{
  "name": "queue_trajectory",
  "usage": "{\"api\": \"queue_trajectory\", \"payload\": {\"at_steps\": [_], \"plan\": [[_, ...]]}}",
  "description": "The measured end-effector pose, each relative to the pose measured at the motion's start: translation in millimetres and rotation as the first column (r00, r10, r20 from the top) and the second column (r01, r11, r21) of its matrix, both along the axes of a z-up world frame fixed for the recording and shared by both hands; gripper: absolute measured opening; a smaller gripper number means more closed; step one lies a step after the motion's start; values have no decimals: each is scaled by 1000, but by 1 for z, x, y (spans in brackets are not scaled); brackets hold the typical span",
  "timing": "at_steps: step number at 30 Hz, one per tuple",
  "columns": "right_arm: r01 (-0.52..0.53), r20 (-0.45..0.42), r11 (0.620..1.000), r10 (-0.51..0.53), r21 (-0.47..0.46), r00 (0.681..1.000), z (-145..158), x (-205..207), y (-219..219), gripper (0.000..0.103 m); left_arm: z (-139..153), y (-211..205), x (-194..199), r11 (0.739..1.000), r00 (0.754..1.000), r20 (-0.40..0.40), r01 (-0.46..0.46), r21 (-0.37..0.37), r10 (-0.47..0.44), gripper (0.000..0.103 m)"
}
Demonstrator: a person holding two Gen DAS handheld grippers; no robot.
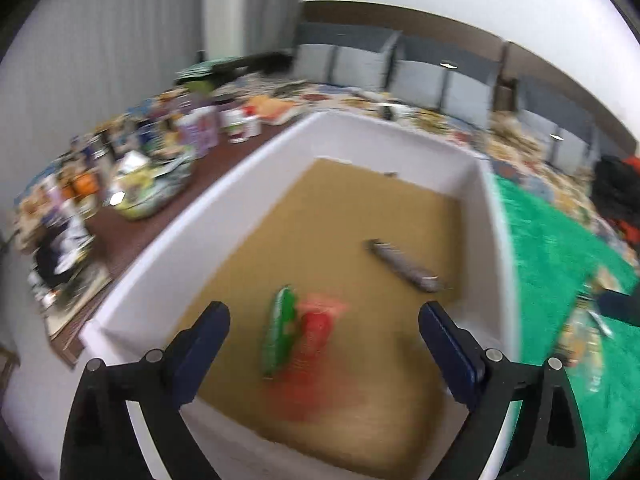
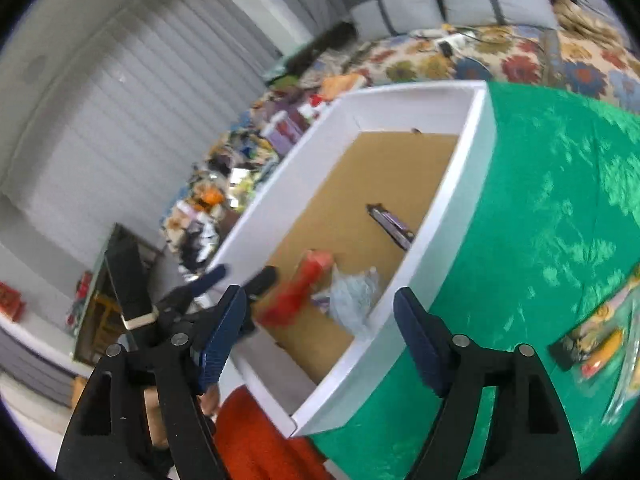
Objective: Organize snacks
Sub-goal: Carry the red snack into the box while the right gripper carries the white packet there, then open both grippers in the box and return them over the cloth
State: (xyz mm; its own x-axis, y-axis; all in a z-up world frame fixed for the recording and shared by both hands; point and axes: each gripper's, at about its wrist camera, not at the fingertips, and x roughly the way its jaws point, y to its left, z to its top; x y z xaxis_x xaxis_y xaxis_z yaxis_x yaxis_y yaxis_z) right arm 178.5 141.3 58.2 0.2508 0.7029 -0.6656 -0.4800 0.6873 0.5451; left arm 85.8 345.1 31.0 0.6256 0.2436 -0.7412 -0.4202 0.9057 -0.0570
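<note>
The red snack packet (image 1: 316, 332) lies on the brown cardboard floor of the white box (image 1: 280, 148), just ahead of my left claw (image 1: 324, 334) and between its tips, but below them and untouched. A green packet (image 1: 282, 330) lies against it at its 9 o'clock side, both blurred, so I can read no writing on either. At 2 o'clock from them lies a long, narrow, dark wrapped bar (image 1: 404, 266), near the box's right wall. My left claw stands wide with nothing in it.

From my right claw (image 2: 320, 334), also spread wide and empty, the red packet (image 2: 304, 284) lies at 11 o'clock, with a crinkled clear plastic bag (image 2: 354, 294) touching it straight ahead. My left claw (image 2: 244, 274) shows at 10 o'clock over the box's left rim. The box sits on a green, plush cloth (image 2: 540, 200); more bright packets (image 2: 600, 336) lie on it at 3 o'clock. Beyond the box lies a cluttered heap of packets and jars (image 1: 168, 148).
</note>
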Motion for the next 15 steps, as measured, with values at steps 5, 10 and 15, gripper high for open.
{"api": "queue_trajectory", "payload": {"at_steps": [5,10,15], "plan": [[130,142,982,-110,-140,984,-24,-18,-59,79,2,-13,-23,1000,998,55,-7,-27,9,96],[370,290,842,-269,-393,919,-79,-30,-176,79,28,-85,-30,986,979,147,153,-65,-143,96],[550,326,655,-443,-519,835,-119,-51,-307,79,37,-190,-22,924,914,200,374,-83,-352,103]]}}
